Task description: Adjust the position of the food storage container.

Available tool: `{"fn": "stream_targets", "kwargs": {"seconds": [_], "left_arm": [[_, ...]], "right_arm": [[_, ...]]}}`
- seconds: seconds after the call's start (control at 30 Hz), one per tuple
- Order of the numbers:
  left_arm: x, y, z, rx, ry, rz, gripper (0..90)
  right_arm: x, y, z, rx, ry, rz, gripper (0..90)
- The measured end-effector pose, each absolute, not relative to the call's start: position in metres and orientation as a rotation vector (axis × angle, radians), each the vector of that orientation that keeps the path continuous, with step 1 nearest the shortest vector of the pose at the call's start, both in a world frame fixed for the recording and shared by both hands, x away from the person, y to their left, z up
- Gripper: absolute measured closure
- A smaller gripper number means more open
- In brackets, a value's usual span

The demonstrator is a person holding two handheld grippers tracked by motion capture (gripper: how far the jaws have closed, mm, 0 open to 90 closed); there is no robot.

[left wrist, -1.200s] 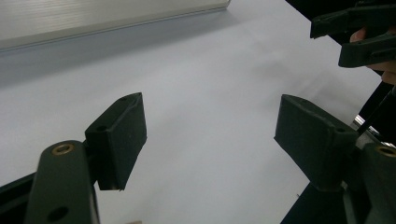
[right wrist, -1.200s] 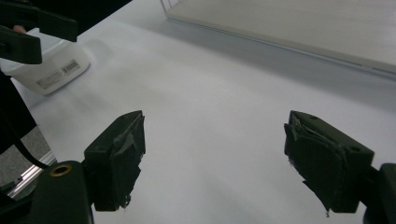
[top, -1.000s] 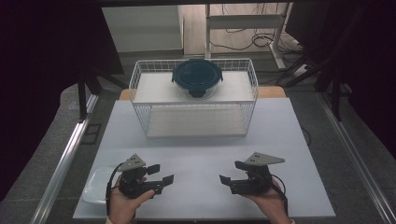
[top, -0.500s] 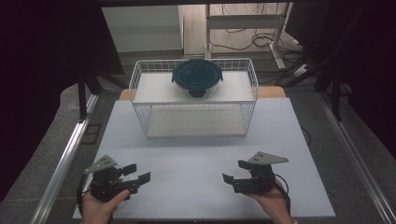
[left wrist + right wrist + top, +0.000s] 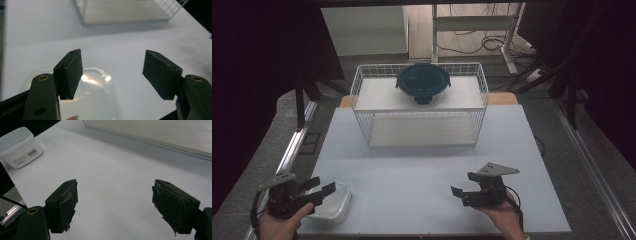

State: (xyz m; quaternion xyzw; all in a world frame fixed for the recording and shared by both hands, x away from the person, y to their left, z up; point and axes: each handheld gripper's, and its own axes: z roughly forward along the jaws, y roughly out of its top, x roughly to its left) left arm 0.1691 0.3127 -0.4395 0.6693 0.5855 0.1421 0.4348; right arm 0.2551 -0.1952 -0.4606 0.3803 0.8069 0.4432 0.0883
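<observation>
- Here the left gripper [image 5: 314, 192] hangs over a clear plastic container [image 5: 332, 202] at the near left corner of the white table [image 5: 412, 170]. Its jaws have just been closing a little, yet they stand apart and grip nothing.
- In the left gripper view the clear plastic container [image 5: 95, 97] lies below the jaws and toward the left one; its rounded rim shows under and just past that pad, and no pad presses on it.
- The step in hand looks like the approach to a pick of this container. The next move calls for lowering the jaws so one pad goes inside the wall and the other outside, or both straddle it, before they clench.
- The right gripper [image 5: 464, 189] rests low over bare table at the near right, jaws released and empty. In the right gripper view the container [image 5: 18, 150] sits far out past its left jaw, with a barcode label on its side.
- The container seems empty, though the glare on it leaves that unsure.
- Well beyond both pairs of jaws stands a white wire basket [image 5: 362, 90]. A round glass container with a dark teal lid [image 5: 423, 82] sits in it, on its upper level; what is in it is hidden by the lid.
</observation>
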Motion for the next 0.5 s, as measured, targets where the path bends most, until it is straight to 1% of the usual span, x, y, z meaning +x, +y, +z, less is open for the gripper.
{"fn": "stream_targets", "kwargs": {"seconds": [0.2,0.37,0.43,0.5], "left_arm": [[0.166,0.333,-0.459,1.627,1.543,0.355,34.7],[0.162,0.347,-0.466,1.620,1.585,0.370,36.9],[0.160,0.354,-0.469,1.610,1.606,0.376,40.2],[0.158,0.360,-0.471,1.601,1.627,0.384,46.0]], "right_arm": [[0.255,-0.192,-0.464,1.128,2.417,1.293,20.1],[0.255,-0.190,-0.467,1.131,2.426,1.277,20.1],[0.255,-0.190,-0.467,1.133,2.426,1.276,20.1],[0.255,-0.190,-0.467,1.127,2.431,1.282,20.1]]}}
